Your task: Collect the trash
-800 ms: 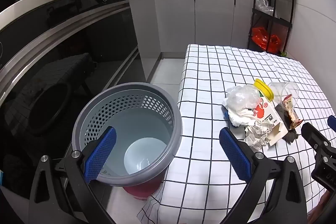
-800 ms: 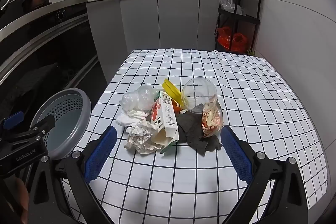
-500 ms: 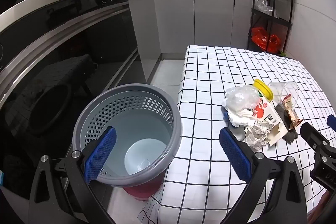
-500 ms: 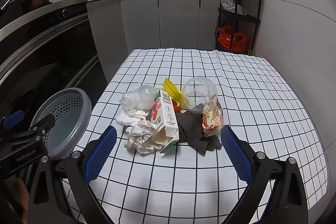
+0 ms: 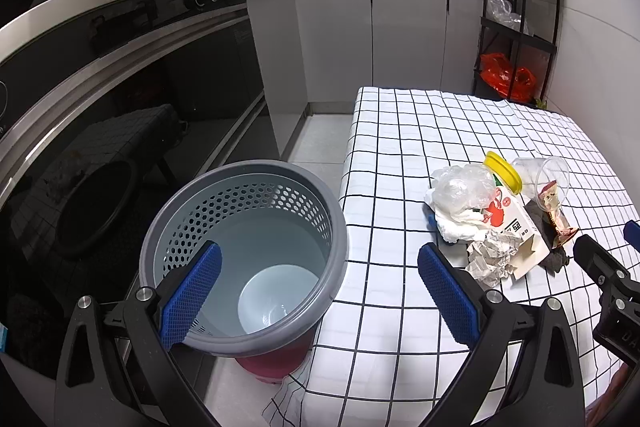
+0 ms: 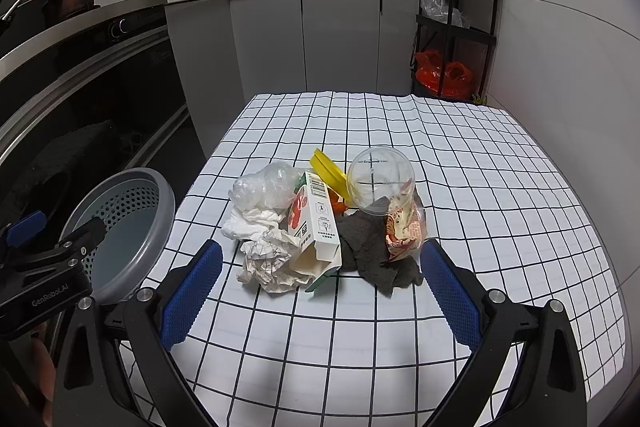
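Nothing moved: two grippers (image 5: 320,291) (image 6: 318,291) agape, one bin (image 5: 340,227).

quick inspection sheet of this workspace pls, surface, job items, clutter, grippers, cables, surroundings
surface: checked tablecloth on the table, flat.
job's things: trash pile of milk carton, clear cup, crumpled paper, plastic bag, dark rag; grey bin beside the table.
clutter: white bowl in the bin.
grippers: left gripper and right gripper open, holding nothing.
cables: nothing seen.
surroundings: kitchen counter, black shelf rack.
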Demonstrator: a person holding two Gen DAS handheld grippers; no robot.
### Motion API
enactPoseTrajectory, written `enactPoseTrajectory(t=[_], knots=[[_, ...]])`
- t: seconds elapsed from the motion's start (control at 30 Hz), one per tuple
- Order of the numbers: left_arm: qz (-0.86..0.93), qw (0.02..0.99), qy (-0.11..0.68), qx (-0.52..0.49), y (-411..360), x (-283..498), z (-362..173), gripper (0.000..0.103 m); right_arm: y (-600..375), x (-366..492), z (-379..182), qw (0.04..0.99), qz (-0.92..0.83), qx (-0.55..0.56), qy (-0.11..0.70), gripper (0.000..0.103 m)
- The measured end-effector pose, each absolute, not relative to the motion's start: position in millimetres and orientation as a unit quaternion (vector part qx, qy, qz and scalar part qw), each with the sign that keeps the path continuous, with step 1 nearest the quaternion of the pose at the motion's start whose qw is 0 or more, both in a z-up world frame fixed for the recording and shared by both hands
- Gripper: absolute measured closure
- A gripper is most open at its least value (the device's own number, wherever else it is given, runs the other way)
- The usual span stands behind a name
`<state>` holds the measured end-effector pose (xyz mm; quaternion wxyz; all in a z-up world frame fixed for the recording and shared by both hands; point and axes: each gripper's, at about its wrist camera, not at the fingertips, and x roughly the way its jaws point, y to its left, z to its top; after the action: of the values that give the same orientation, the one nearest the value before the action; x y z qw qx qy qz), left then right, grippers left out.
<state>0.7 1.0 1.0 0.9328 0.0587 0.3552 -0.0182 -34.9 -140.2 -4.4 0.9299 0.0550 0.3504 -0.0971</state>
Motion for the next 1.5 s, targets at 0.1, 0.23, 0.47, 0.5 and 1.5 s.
enactPoseTrajectory(t=[0.1,0.23,0.47,0.5,1.5], knots=[[-0.019,0.933,0.355,0.059,0.8,0.6,1.0,0.006,-140.1,-35.2,-4.6,0.930,-0.097,0.055,0.349,0.008],[-0.018,0.933,0.355,0.059,0.5,0.4,0.8,0.006,-140.0,-34.9,-4.8,0.930,-0.098,0.055,0.349,0.008],[-0.018,0.933,0.354,0.059,0.7,0.3,0.8,0.006,-140.3,-35.7,-4.6,0.931,-0.097,0.055,0.348,0.008],[-0.018,0.933,0.354,0.059,1.1,0.4,0.9,0.006,-140.8,-35.7,-4.3,0.931,-0.097,0.056,0.349,0.008],[-0.016,0.934,0.352,0.058,2.5,0.9,1.7,0.006,-140.7,-35.9,-3.8,0.931,-0.097,0.056,0.348,0.008]])
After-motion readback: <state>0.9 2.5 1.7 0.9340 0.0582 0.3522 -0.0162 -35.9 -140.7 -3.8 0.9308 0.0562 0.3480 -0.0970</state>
